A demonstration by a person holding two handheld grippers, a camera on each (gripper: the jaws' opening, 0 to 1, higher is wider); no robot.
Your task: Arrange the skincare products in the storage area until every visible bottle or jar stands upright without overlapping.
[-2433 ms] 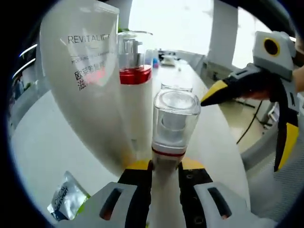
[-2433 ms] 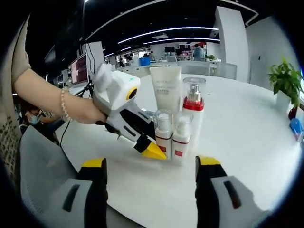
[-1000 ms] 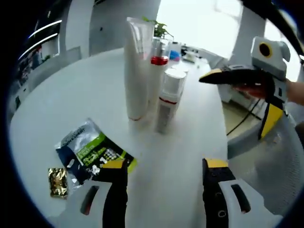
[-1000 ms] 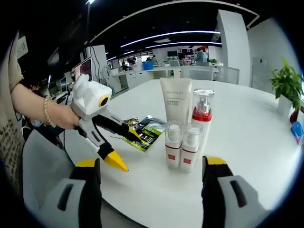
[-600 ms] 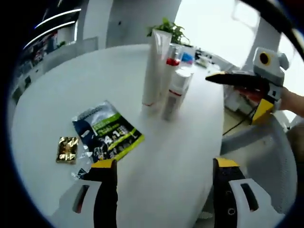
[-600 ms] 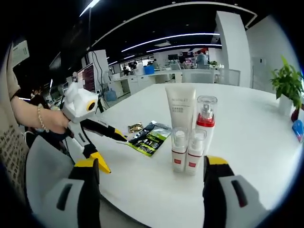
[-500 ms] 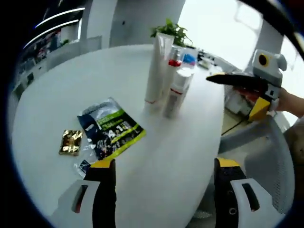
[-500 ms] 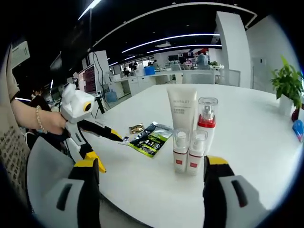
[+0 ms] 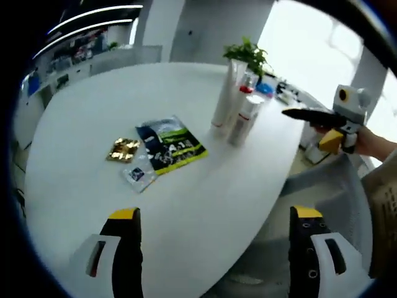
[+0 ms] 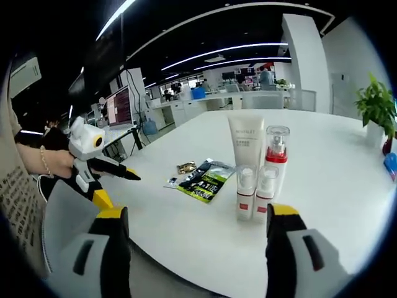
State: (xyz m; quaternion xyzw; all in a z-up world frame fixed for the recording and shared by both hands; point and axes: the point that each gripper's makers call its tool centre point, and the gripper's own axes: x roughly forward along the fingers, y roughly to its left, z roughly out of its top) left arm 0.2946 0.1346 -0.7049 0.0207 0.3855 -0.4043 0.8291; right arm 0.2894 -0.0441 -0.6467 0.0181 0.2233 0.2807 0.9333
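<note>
Four skincare products stand upright in a tight cluster on the white round table [image 10: 335, 186]: a white tube [image 10: 246, 146], a clear pump bottle with a red collar [image 10: 276, 155], and two small white bottles [image 10: 245, 194] [image 10: 265, 191] with clear caps in front. In the left gripper view the same tube [image 9: 223, 93] and a small bottle [image 9: 244, 118] stand far off. My left gripper [image 9: 215, 214] is open and empty, back past the table's edge. My right gripper [image 10: 197, 211] is open and empty too, well short of the bottles. Each gripper shows in the other's view, left gripper [image 10: 116, 186], right gripper [image 9: 310, 127], held by a hand.
A green-and-black sachet [image 9: 170, 144], a gold sachet [image 9: 124, 149] and a small silver sachet [image 9: 138, 174] lie flat left of the bottles. A potted plant [image 10: 372, 102] stands at the table's far side. A grey chair back [image 9: 329, 186] sits by the table's edge.
The left gripper, shut on a small bottle 2.4 s ago, has let it go and drawn far back. The right gripper has also backed away slightly. All four bottles have stayed upright.
</note>
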